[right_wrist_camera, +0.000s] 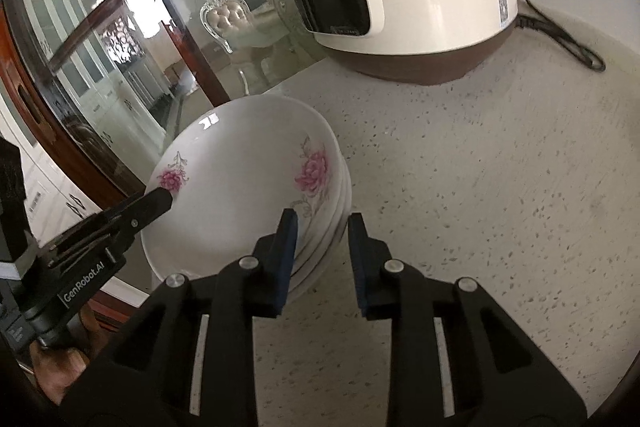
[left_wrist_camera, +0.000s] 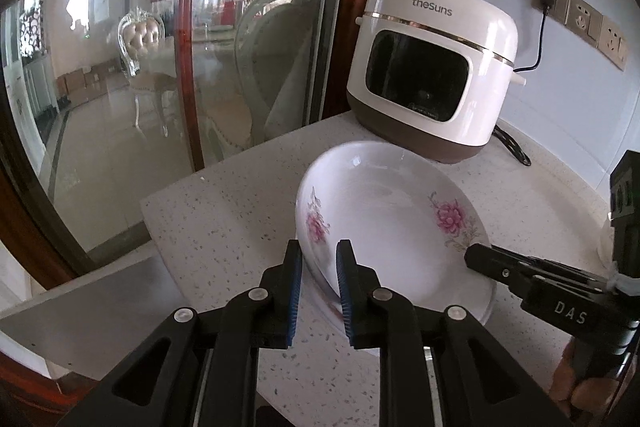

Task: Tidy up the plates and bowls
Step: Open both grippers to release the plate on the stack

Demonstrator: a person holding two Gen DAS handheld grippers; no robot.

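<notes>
White floral plate (left_wrist_camera: 384, 211) rim sits clamped in left gripper (left_wrist_camera: 319, 291); right gripper (right_wrist_camera: 322, 259) half-open astride it.

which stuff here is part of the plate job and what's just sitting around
Part of the job:
- top plate
- stack of plates
- left gripper
- right gripper

Just there:
- rice cooker
- power cord
- wall sockets
- countertop
</notes>
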